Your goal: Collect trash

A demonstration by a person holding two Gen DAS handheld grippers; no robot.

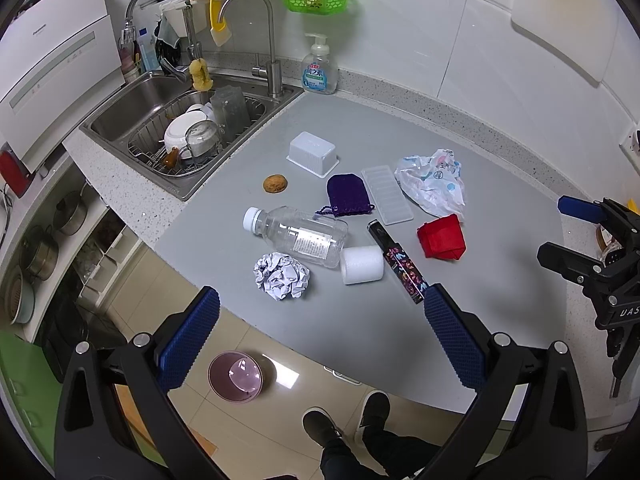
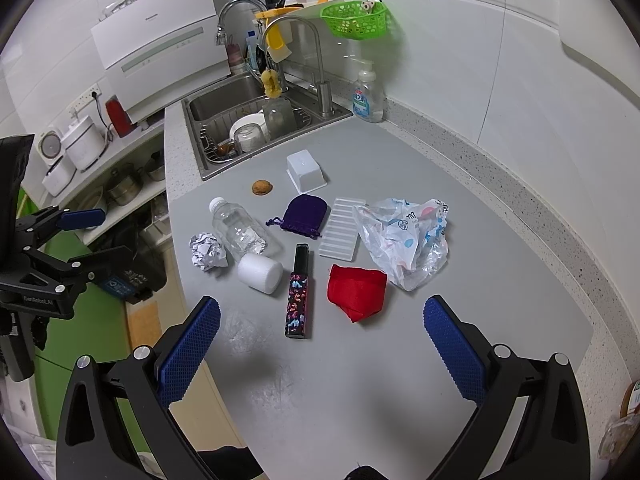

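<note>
On the grey counter mat (image 1: 500,280) lie a crumpled paper ball (image 1: 281,275) (image 2: 207,256), an empty clear bottle (image 1: 298,234) (image 2: 240,230), a white foam roll (image 1: 361,265) (image 2: 260,273), a crumpled plastic bag (image 1: 434,180) (image 2: 404,236), a walnut-like brown lump (image 1: 275,183) (image 2: 262,187), a red cloth (image 1: 442,237) (image 2: 357,290), a purple pouch (image 1: 347,194) (image 2: 304,214) and a patterned black tube (image 1: 400,266) (image 2: 298,296). My left gripper (image 1: 320,340) is open above the counter's front edge. My right gripper (image 2: 320,348) is open, short of the tube and cloth.
A pink bin (image 1: 237,376) stands on the floor below the counter edge. A white box (image 1: 313,153) and a white ridged tray (image 1: 387,193) lie on the mat. The sink (image 1: 132,108) with dishes is at the back left, a soap bottle (image 1: 319,68) beside it.
</note>
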